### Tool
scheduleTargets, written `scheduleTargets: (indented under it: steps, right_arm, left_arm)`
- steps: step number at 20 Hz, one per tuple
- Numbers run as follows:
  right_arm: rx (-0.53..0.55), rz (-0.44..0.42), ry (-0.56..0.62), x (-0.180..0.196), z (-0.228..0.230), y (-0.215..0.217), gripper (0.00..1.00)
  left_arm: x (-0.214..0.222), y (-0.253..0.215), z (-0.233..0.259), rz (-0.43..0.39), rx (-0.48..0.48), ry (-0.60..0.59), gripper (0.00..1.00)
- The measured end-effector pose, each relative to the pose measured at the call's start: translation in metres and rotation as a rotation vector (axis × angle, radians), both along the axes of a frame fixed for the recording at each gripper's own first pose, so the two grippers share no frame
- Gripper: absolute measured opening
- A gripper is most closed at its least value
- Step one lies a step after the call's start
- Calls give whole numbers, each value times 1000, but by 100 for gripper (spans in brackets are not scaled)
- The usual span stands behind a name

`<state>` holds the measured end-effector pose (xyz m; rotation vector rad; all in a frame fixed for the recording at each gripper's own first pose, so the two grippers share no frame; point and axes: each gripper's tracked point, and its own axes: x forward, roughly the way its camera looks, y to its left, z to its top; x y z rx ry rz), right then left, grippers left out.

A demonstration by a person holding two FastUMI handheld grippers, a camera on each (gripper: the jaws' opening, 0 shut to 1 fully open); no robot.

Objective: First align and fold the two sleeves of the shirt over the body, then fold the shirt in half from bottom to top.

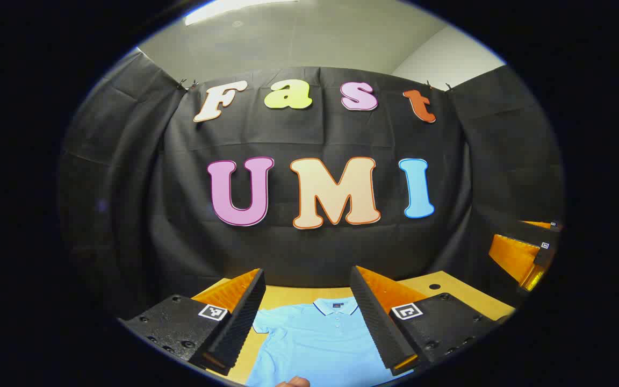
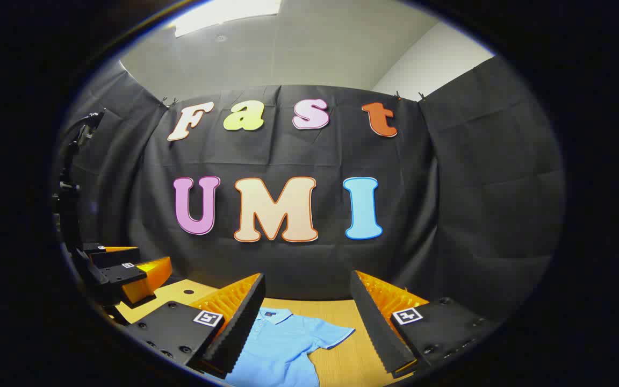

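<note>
A light blue polo shirt (image 1: 315,338) lies flat on the wooden table (image 1: 449,293), collar (image 1: 336,307) toward the black back wall. My left gripper (image 1: 307,270) hovers above the shirt's chest, open, nothing between its fingers. In the right gripper view the shirt (image 2: 277,344) has one short sleeve (image 2: 331,334) spread out to the side. My right gripper (image 2: 307,275) hangs open above that sleeve and shoulder, holding nothing. Each gripper also appears in the other's view: the right gripper (image 1: 524,255) at the far right, the left gripper (image 2: 127,271) at the far left.
A fingertip (image 1: 293,381) of a hand peeks in at the bottom edge over the shirt. The table has a small round hole (image 1: 434,286) near its back right. Black cloth walls close the booth on three sides.
</note>
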<state>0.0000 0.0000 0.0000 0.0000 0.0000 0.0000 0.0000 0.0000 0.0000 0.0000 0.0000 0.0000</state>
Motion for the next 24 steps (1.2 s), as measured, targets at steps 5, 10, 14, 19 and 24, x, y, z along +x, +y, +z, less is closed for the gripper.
scheduleTargets:
  steps: [5, 10, 14, 19, 24]
  right_arm:
    - [7, -6, -11, 0, 3, -4, 100]
    - [15, -4, -3, -2, 0, -3, 98]
    - [13, 0, -4, -4, 0, -3, 98]
    - [19, 5, 11, 3, -10, -6, 98]
    - [-9, -34, 78, 44, -46, -22, 98]
  left_arm:
    - [2, -5, 5, -6, 6, -10, 94]
    - [1, -6, 5, -4, 10, -10, 94]
    - [-1, -5, 4, 3, 7, -12, 94]
    - [-5, -4, 5, 12, 6, -29, 94]
    - [7, 0, 7, 0, -21, -59, 94]
